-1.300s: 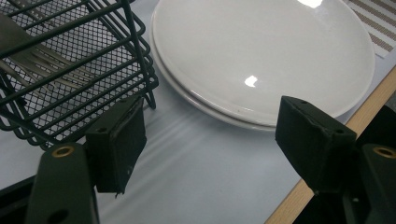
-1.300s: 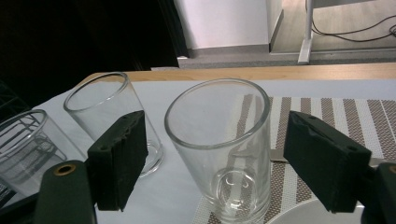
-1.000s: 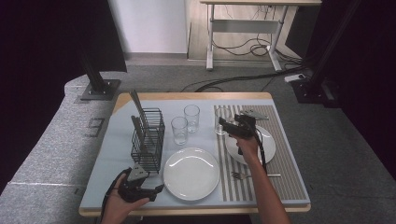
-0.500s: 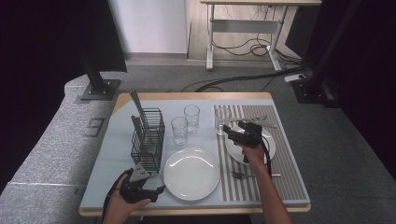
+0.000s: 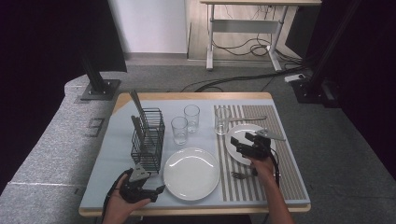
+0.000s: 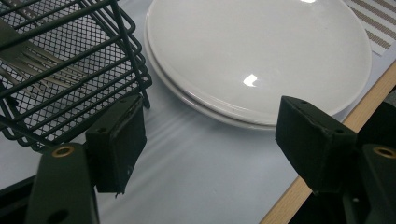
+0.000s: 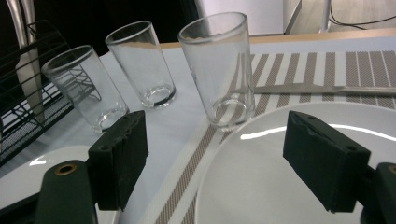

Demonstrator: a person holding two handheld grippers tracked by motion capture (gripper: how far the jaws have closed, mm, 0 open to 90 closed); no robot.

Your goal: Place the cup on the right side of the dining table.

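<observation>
While right gripper (image 7: pixel 215 158) gapes empty over plate (image 7: pixel 280 186), glass (image 7: pixel 219 70) probably untouched.

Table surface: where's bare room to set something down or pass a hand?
Free: the pale strip left of the wire basket, and the striped mat right of the fork. Crowded: the middle, where three glasses and both plates sit close.

both grippers gape empty: left gripper (image 5: pixel 156 190) low, right gripper (image 5: pixel 237 145) seemingly raised, forward.
</observation>
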